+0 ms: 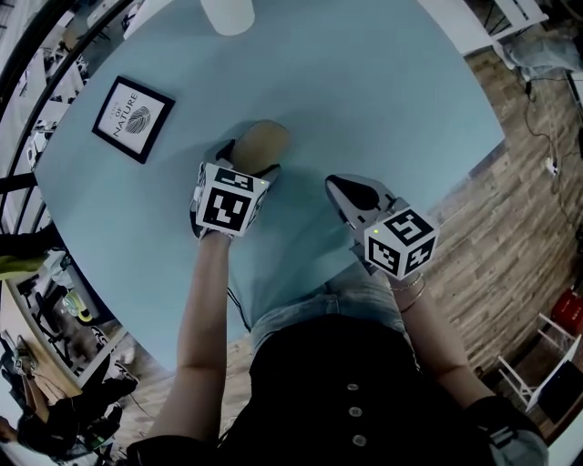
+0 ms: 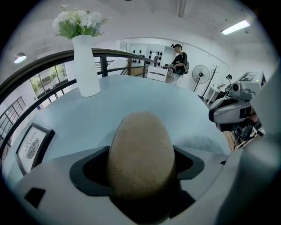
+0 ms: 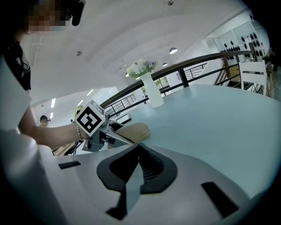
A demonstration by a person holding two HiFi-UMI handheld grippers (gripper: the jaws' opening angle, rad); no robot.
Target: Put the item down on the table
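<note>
A tan, rough-skinned oval item sticks out forward from my left gripper, which is shut on it. In the left gripper view the item fills the gap between the jaws. It hangs low over the pale blue table; whether it touches I cannot tell. My right gripper is to the right of it over the table's near part, jaws shut together with nothing between them. In the right gripper view the right gripper shows the item a little way off to its left.
A white vase with flowers stands at the table's far side. A black-framed picture lies flat at the far left. A dark railing curves behind the table, and a person stands far off. Wooden floor lies to the right.
</note>
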